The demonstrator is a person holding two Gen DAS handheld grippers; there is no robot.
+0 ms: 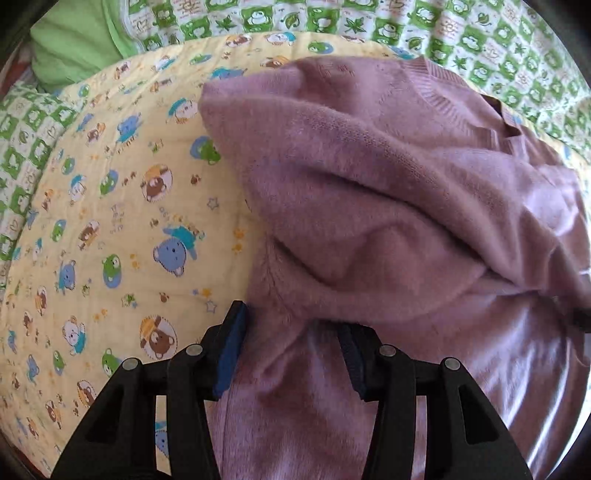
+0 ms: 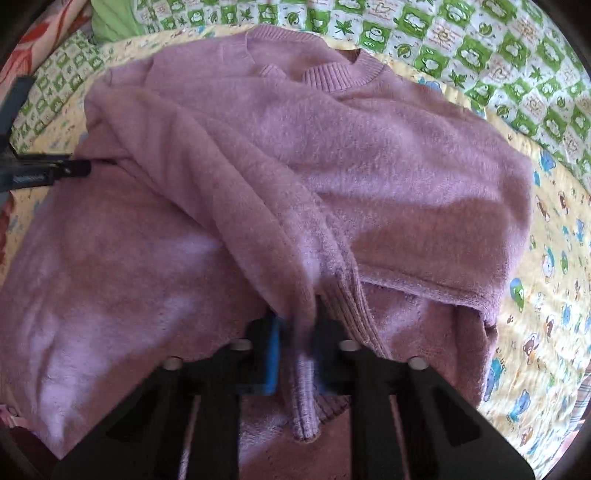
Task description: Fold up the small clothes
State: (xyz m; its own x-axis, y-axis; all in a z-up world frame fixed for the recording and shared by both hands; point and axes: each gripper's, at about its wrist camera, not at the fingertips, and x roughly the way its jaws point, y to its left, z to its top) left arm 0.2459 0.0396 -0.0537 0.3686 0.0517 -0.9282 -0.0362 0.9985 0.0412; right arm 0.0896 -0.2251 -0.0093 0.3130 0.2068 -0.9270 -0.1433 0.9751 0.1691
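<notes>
A fuzzy pink-purple sweater (image 1: 388, 192) lies on a yellow cartoon-print blanket (image 1: 110, 206), its ribbed collar at the far side. My left gripper (image 1: 291, 332) has its jaws apart with a bunched fold of the sweater between the blue pads. My right gripper (image 2: 299, 332) is shut on the sweater's ribbed sleeve cuff (image 2: 304, 398), and the sleeve (image 2: 207, 173) stretches across the sweater body (image 2: 388, 166). The left gripper also shows in the right wrist view (image 2: 79, 166) at the sweater's left edge.
A green-and-white frog-check quilt (image 1: 461, 26) lies beyond the yellow blanket (image 2: 546, 295). A plain green cloth (image 1: 70, 48) sits at the far left corner. A red floral fabric (image 2: 40, 44) shows at the upper left of the right wrist view.
</notes>
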